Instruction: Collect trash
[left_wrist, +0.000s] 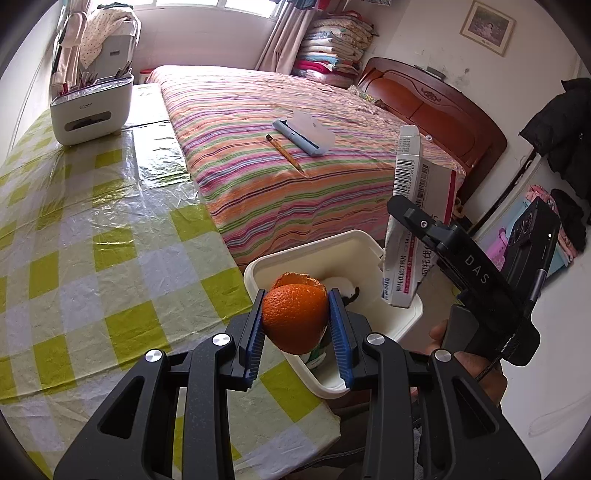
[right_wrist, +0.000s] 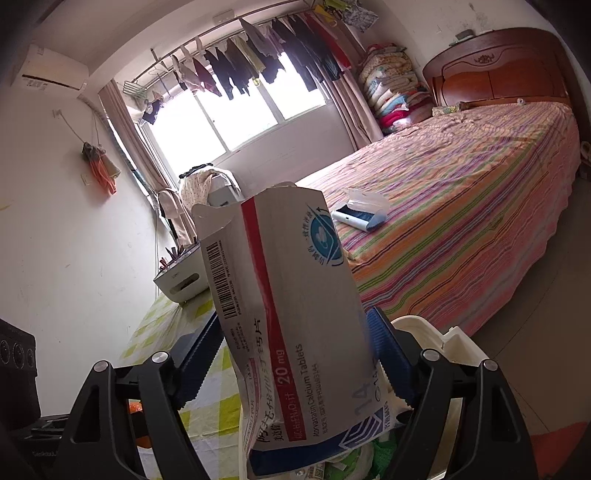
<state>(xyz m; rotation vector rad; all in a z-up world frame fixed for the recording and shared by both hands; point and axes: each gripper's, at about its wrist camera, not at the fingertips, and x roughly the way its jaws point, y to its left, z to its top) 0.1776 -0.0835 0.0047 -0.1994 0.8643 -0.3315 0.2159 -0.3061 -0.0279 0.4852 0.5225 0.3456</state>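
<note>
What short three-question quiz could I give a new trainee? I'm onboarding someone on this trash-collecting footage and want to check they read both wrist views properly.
1. True or false: the left gripper is shut on the orange peel.
2. What does the right gripper grip? A) yellow pencil B) torn white-and-red cardboard medicine box C) tissue
3. Fill in: the peel hangs above the white plastic ____.

Key: 1 true; 2 B; 3 bin, which stands at the corner of the green-checked table.
</note>
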